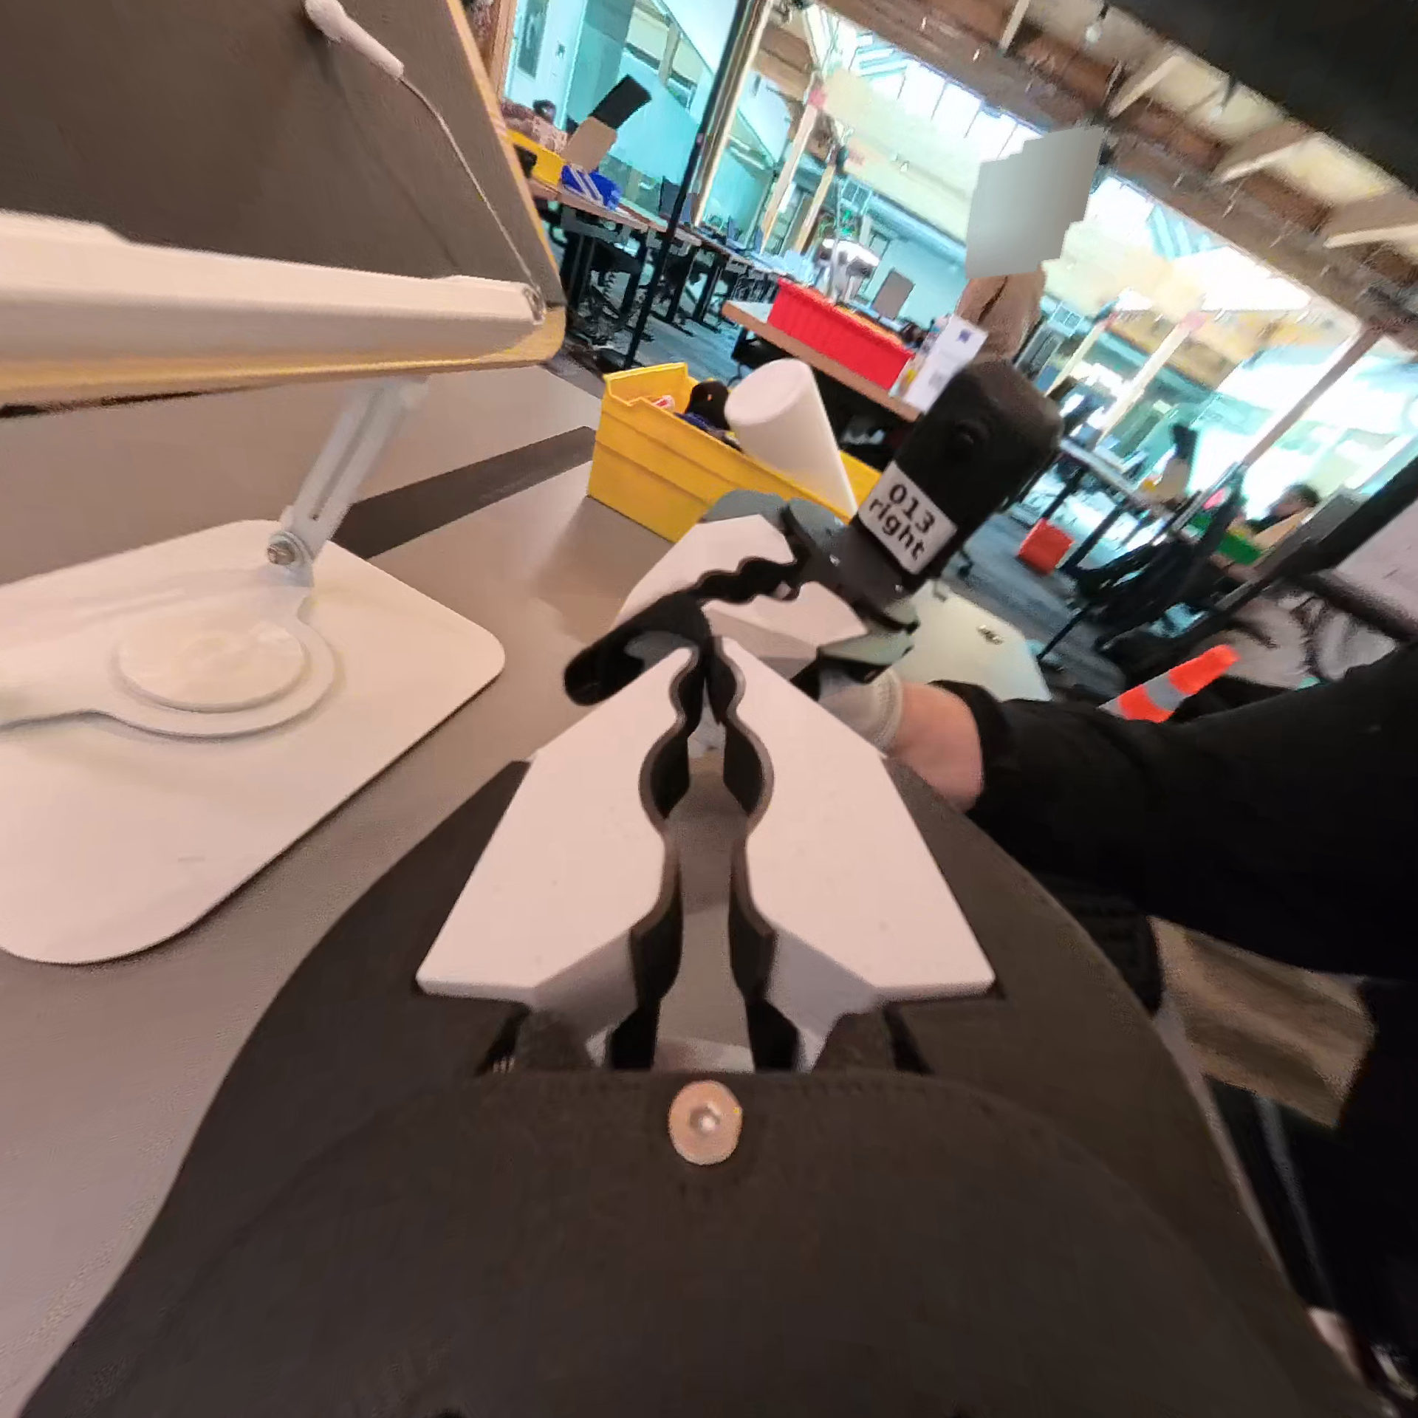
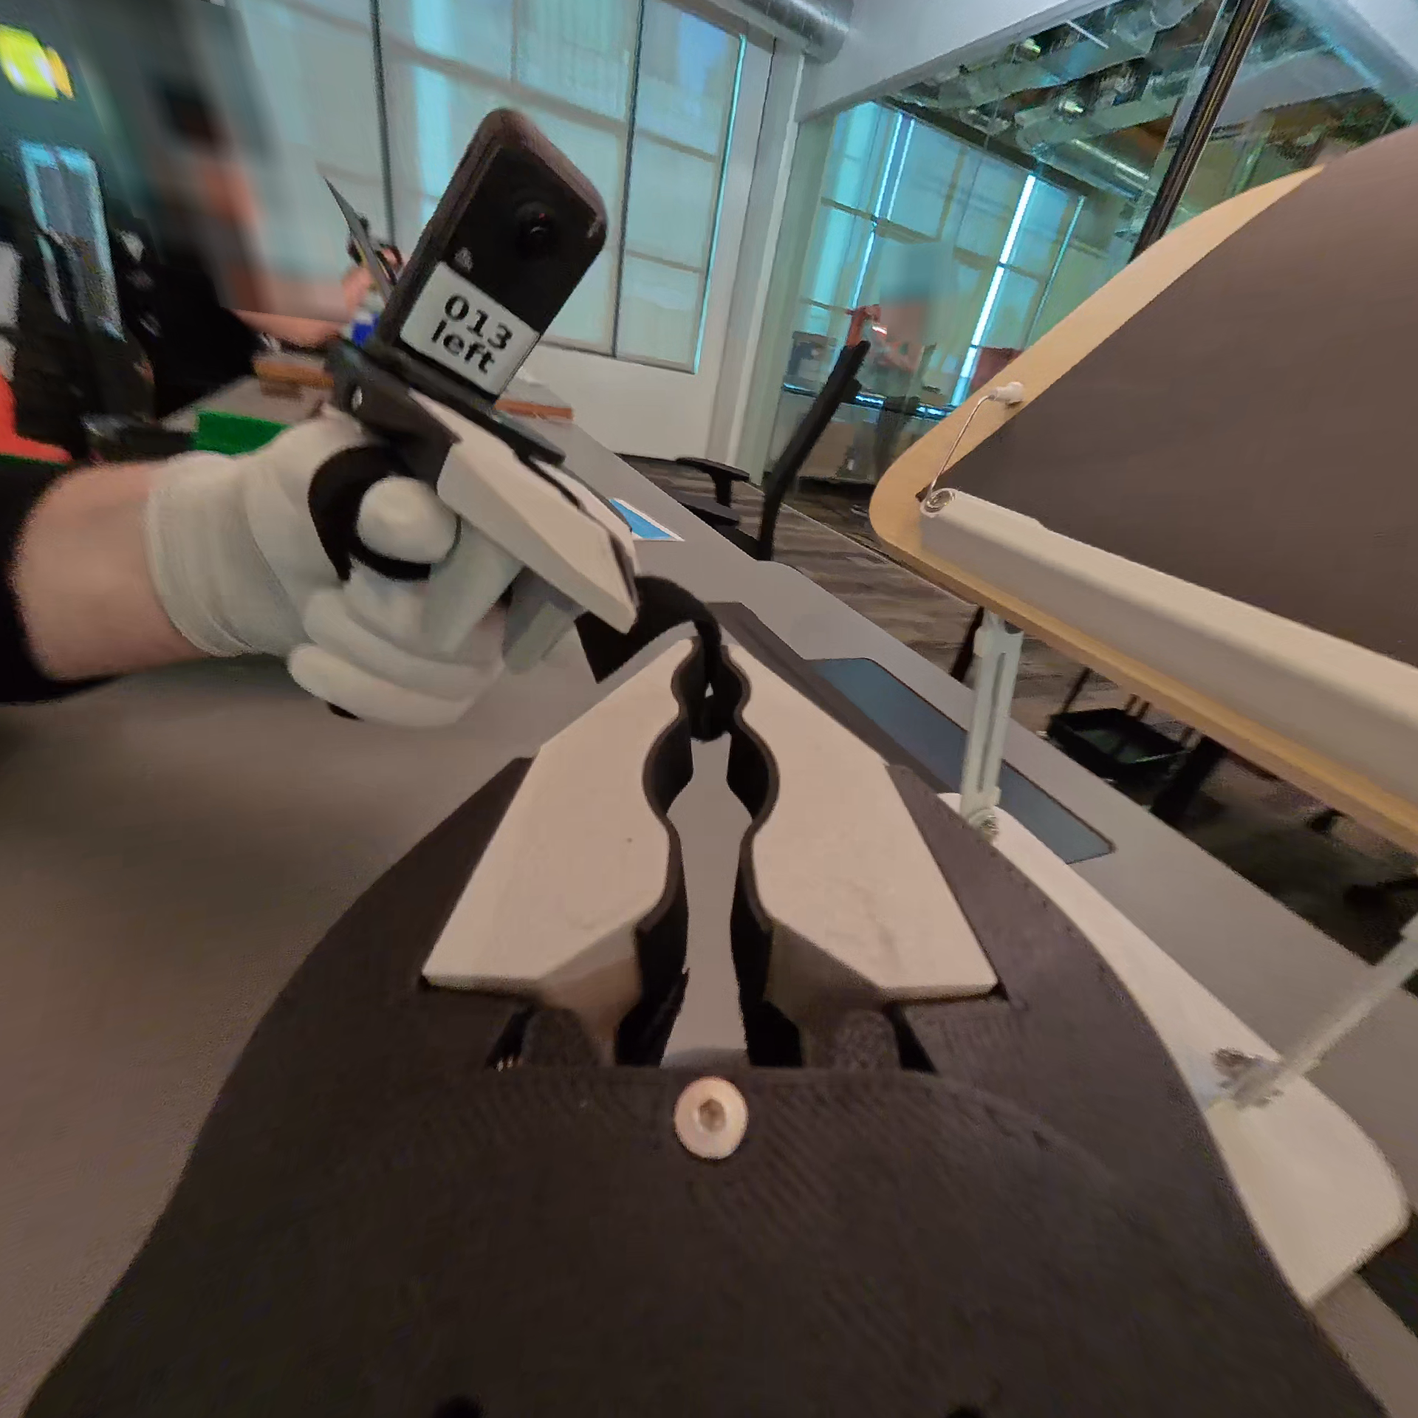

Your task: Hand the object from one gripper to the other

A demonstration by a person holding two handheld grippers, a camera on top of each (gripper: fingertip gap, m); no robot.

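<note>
Where the two tools meet above the grey table [image 1: 430,806], you hold them tip to tip, crossing at an angle. The left tool [image 1: 702,675] is drawn narrow, with its black-edged fingers almost together at the tips and a gap widening toward the body. The right tool [image 1: 637,644] comes in from the right of the left wrist view, its tips lying across those of the left tool. Your gloved right hand [image 1: 905,729] grips its handle.

In the right wrist view, the right tool [image 2: 706,675] is likewise narrow. A dark strip [image 2: 707,694] runs down between its tips from the left tool [image 2: 675,614], which your gloved left hand [image 2: 307,568] holds. You cannot tell whether that strip is a finger pad or the object. The object itself cannot be made out in either view, so its holder cannot be confirmed.

A white stand base [image 1: 230,767] rests on the table to the left. A yellow bin [image 1: 652,476] sits farther back.
</note>
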